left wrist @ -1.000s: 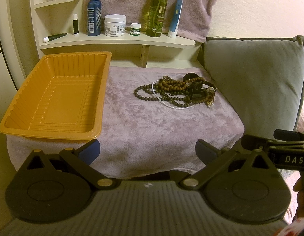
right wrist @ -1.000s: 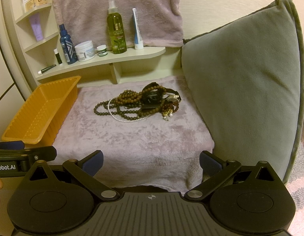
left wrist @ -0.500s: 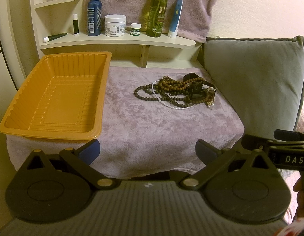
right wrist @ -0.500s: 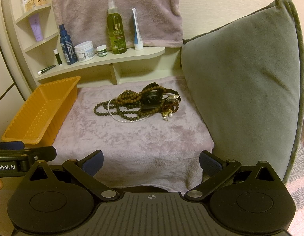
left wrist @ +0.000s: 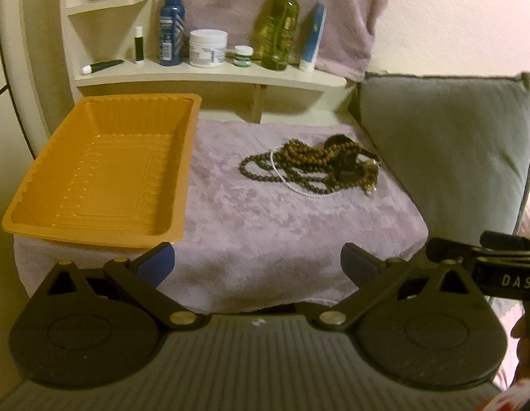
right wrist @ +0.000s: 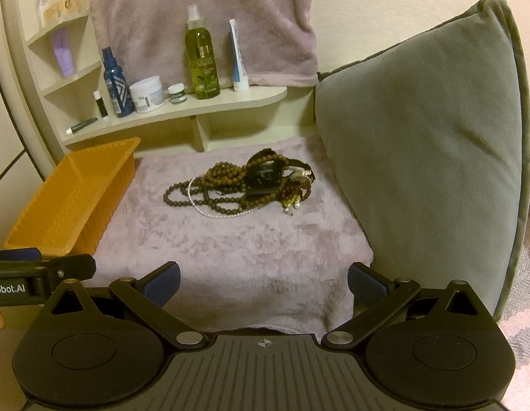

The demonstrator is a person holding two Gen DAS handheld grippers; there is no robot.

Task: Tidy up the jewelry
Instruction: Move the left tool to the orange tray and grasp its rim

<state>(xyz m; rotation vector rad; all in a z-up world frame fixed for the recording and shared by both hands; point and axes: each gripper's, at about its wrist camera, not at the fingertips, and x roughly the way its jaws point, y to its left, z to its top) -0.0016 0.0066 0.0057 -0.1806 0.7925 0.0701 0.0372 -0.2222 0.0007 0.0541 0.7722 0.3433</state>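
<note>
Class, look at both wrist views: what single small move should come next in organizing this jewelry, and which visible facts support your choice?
Probably advance the right gripper toward the jewelry pile. Both grippers are open and hold nothing, the orange tray holds nothing, and the beads lie tangled on the towel, closer to the right gripper's side than the left gripper.

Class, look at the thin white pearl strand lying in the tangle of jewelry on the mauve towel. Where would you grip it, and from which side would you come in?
Grip the thin white pearl strand at its near loop, which curves clear of the brown wooden bead necklaces. Probably come from above on the near side with the open right gripper; farther back it runs under the beads.
</note>
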